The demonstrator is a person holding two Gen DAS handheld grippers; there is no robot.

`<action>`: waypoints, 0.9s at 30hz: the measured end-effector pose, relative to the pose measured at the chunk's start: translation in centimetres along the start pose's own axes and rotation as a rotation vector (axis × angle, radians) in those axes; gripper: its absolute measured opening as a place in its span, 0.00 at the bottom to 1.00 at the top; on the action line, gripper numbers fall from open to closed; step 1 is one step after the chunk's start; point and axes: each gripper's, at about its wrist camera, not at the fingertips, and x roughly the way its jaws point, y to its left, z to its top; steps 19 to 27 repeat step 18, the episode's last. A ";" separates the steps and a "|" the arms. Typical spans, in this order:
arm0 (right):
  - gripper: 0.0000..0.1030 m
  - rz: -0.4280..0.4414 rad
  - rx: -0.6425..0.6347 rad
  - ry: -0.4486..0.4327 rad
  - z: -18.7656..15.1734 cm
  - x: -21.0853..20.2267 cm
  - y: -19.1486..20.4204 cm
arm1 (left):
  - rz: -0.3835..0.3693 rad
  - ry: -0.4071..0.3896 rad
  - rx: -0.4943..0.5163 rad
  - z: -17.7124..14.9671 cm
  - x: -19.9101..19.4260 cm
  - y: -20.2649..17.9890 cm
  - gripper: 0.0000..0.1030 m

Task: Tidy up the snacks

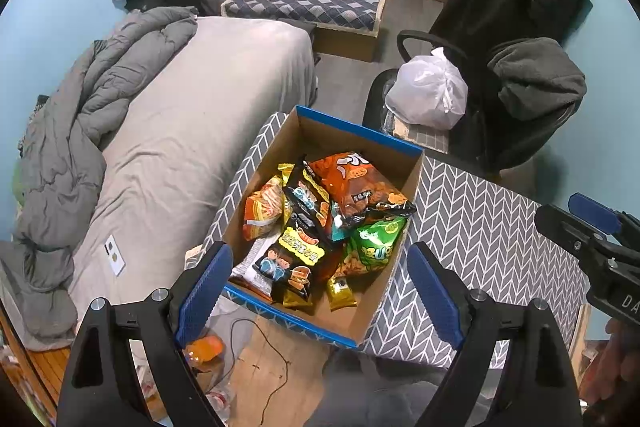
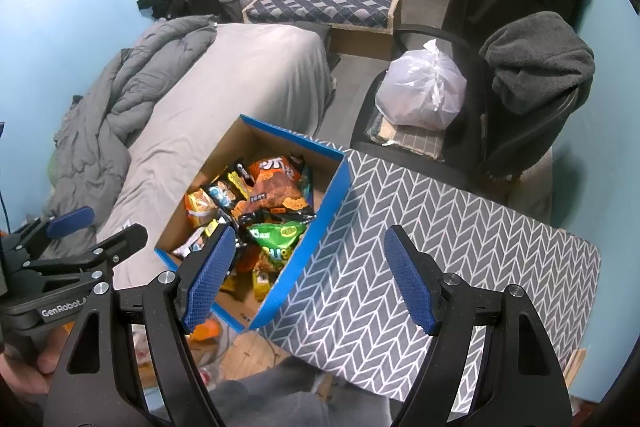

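both the left gripper (image 1: pixel 320 291) and right gripper (image 2: pixel 310 279) hang released over the blue-rimmed cardboard box (image 1: pixel 404 203) of snack packets; best to pinch the topmost green packet (image 1: pixel 374 247) by its edge

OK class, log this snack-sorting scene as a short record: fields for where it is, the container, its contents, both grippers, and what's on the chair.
setting: bedroom, grey bed beside a patterned table
container: open box with blue rim, on the table's end nearest the bed
contents: snack packets piled inside, among them an orange bag and a green bag
left gripper: open, empty, above the box
right gripper: open, empty, over the box's edge and the table
chair: white plastic bag on the seat
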 end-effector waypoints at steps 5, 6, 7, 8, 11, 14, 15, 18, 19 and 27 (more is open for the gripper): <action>0.74 0.005 -0.001 0.000 -0.3 -0.2 0.0 | 0.000 0.001 -0.004 0.0 -0.1 -0.1 0.87; 0.74 0.008 -0.003 0.001 -0.4 -0.3 0.1 | 0.000 0.002 -0.006 0.0 -0.1 -0.1 0.87; 0.74 0.010 -0.004 0.002 -0.4 -0.3 0.1 | 0.000 0.004 -0.008 0.0 -0.2 -0.2 0.87; 0.74 0.012 -0.006 0.002 -0.5 -0.3 0.2 | 0.000 0.005 -0.011 0.0 -0.2 -0.2 0.87; 0.74 0.017 -0.009 0.004 -0.5 -0.3 0.3 | 0.000 0.005 -0.015 0.0 -0.4 -0.4 0.87; 0.74 0.023 -0.014 0.007 -0.4 -0.3 0.3 | 0.005 -0.003 -0.017 -0.1 -0.6 -0.5 0.87; 0.74 0.026 -0.016 0.007 -0.3 -0.3 0.3 | 0.005 -0.006 -0.018 -0.1 -0.7 -0.6 0.87; 0.74 0.032 -0.020 0.007 -0.1 -0.3 0.2 | 0.007 -0.008 -0.018 -0.1 -0.8 -0.7 0.87; 0.74 0.032 -0.020 0.007 -0.1 -0.3 0.2 | 0.007 -0.008 -0.018 -0.1 -0.8 -0.7 0.87; 0.74 0.032 -0.020 0.007 -0.1 -0.3 0.2 | 0.007 -0.008 -0.018 -0.1 -0.8 -0.7 0.87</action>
